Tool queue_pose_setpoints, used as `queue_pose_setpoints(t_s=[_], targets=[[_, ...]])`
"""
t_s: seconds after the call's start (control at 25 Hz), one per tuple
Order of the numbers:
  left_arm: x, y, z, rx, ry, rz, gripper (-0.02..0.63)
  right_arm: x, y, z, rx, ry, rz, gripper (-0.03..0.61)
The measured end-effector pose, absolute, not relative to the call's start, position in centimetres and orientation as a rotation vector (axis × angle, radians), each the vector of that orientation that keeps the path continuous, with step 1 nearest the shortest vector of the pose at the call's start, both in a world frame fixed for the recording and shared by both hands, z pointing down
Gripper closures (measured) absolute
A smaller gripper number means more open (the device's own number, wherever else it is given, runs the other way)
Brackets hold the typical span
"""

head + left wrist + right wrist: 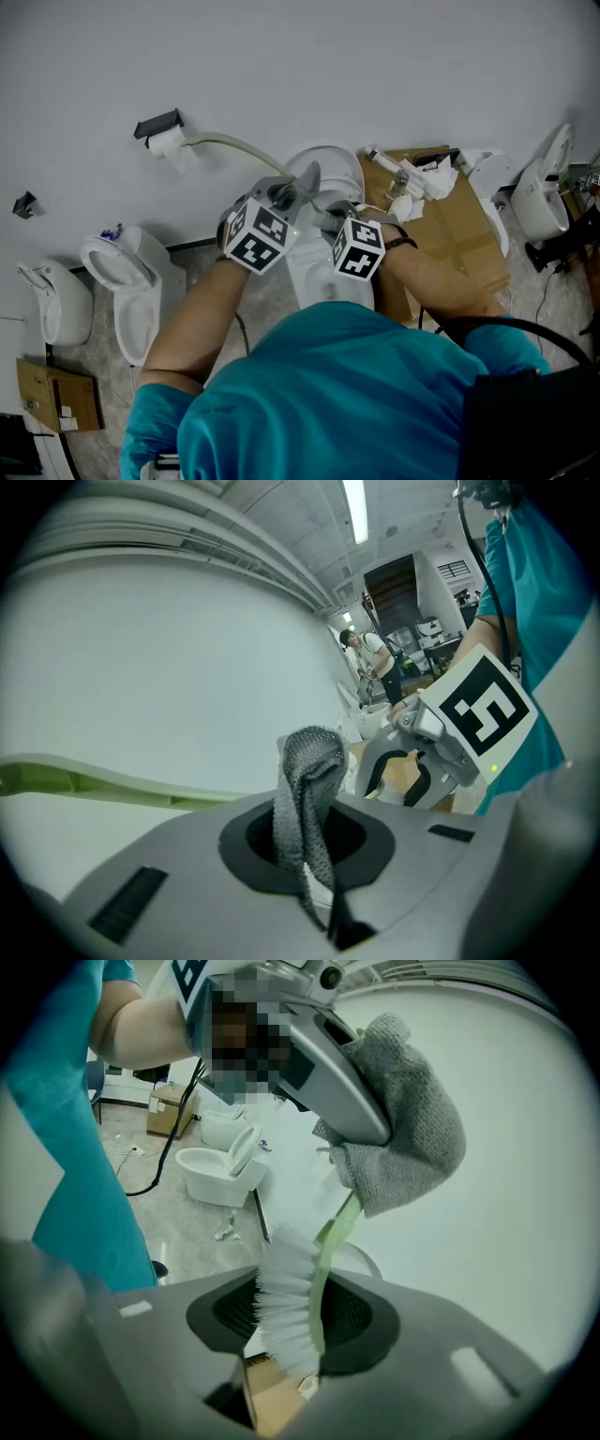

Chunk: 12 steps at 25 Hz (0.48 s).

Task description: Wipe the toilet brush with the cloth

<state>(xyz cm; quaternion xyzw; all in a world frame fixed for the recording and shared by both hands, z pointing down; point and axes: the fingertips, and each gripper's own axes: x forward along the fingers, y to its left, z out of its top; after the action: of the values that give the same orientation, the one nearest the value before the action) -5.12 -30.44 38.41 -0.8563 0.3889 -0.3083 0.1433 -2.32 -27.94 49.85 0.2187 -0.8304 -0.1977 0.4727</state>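
- since the toilet brush (286, 1307) is held up in the air over the toilet (330, 165), the two grippers carry it between them.
- right gripper (292, 1335): clamped on the brush head. white bristles and green spine stand between its jaws, which sit fairly wide around them.
- left gripper (317, 860): closed on the grey cloth (305, 780), pinched low with a loose fold sticking up. in the right gripper view that cloth is wrapped on the green stem just above the bristles.
- the handle runs on past the left gripper as a long pale green arc toward the wall.
- handling, my read: the brush is light and the plastic stem is thin and springy, so it'll bend under side load. bristles squash, so the head grip is mushy and can twist.
- a better hold would be the rigid spine, not the bristle tips.
- the cloth is soft and limp and grips well. keep it bunched round the stem and slide along with a light squeeze.
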Motion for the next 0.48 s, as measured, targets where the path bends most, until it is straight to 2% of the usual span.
queue_pose_setpoints(t_s=[0.48], targets=[[-6.7, -31.1, 37.3, -2.428, 1.175, -0.878, 0.592, -2.1, -28.1, 50.2, 0.531, -2.026, -0.478, 0.426]])
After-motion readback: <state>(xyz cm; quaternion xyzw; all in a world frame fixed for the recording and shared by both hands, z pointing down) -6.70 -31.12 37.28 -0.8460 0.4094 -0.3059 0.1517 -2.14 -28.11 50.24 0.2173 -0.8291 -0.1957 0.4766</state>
